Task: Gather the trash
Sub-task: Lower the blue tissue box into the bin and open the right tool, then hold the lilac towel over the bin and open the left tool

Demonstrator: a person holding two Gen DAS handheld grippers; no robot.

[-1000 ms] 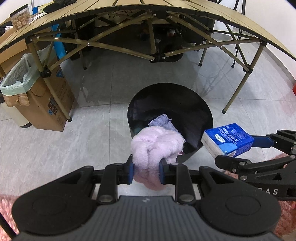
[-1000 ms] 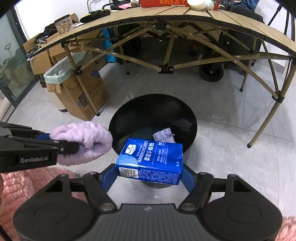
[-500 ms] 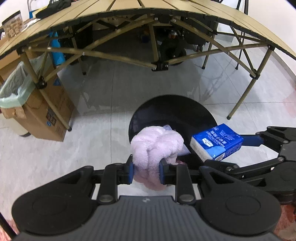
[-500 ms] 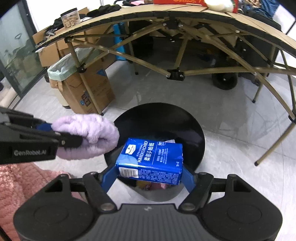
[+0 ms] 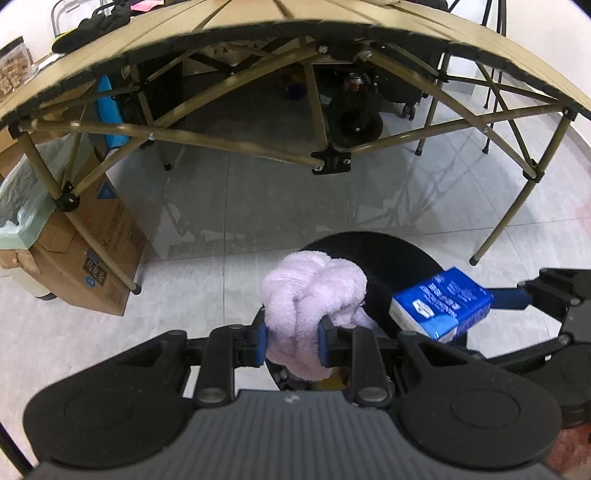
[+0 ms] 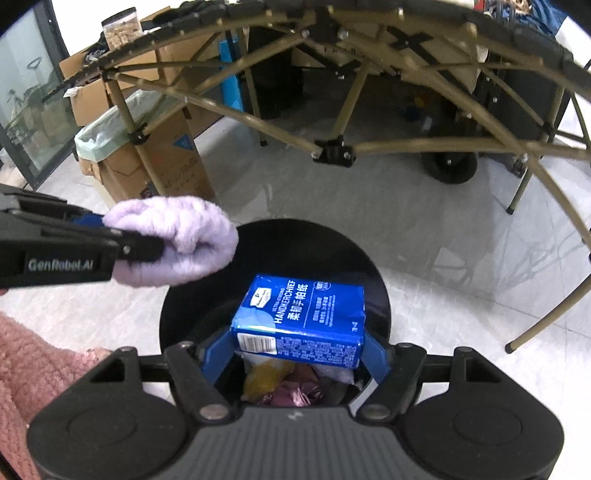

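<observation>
Fingers of the left gripper [image 5: 291, 341] are clenched on a fluffy lilac cloth [image 5: 312, 295], squeezing its lower part so the bundle bulges out above and ahead of the blue pads. In the right wrist view the same cloth [image 6: 177, 245] lies with its long axis roughly level, its rounded free end pointing toward the black trash bin [image 6: 332, 258] and hanging over the bin's left rim.

The right gripper [image 6: 299, 341] grasps a blue tissue pack [image 6: 301, 319] across its length, 1 finger on each short end. The pack's long axis runs left to right between the fingers, its printed broad face turned up toward the camera and its barcoded long edge nearest the gripper body. It hangs directly above the open mouth of the bin. In the left wrist view the pack [image 5: 441, 308] appears tilted, its white end facing left, over the bin's right side [image 5: 406, 254].

Inside the bin, below the pack, lie crumpled scraps [image 6: 284, 384] in yellow, purple and white.

The bin stands on a pale tiled floor [image 5: 277, 199] in front of a folding bench [image 5: 258, 14] with tan crossed legs. A cardboard box [image 5: 96, 258] lined with a green bag sits to the left beside 1 bench leg. A pink fuzzy sleeve [image 6: 33, 373] shows at the lower left of the right wrist view.
</observation>
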